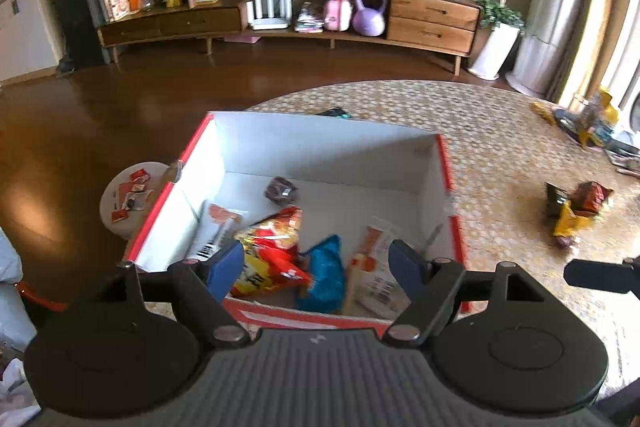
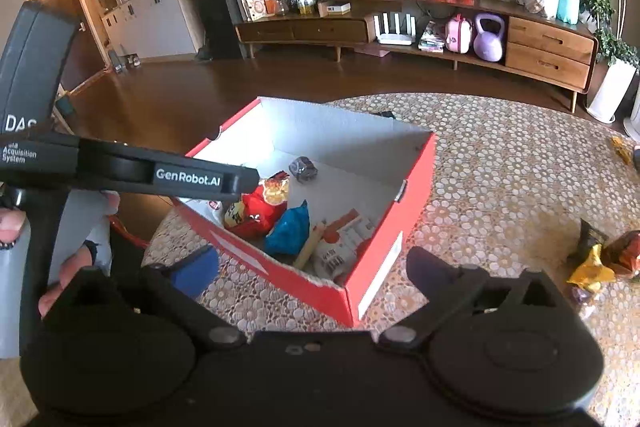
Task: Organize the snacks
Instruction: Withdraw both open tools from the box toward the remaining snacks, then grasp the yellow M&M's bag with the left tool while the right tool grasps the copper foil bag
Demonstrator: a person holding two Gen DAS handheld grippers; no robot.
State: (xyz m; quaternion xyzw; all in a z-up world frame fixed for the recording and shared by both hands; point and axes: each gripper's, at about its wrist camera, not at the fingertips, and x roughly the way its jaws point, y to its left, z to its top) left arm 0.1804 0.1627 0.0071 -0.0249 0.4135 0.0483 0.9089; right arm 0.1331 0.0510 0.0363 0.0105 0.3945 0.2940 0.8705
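Where legible, left tool [image 2: 224, 183] reads "GenRobot.AI"

Snack packets [image 1: 276, 251] in box [image 1: 320, 143] on table [image 1: 500, 147], loose packets [image 1: 576, 211] right.

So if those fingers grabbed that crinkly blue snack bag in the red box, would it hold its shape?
Probably not. The crinkly blue snack bag looks creased and puffed, so it would likely crumple and feel light. Its glossy film may slip. It leans on the red and yellow packet, which might shift too.
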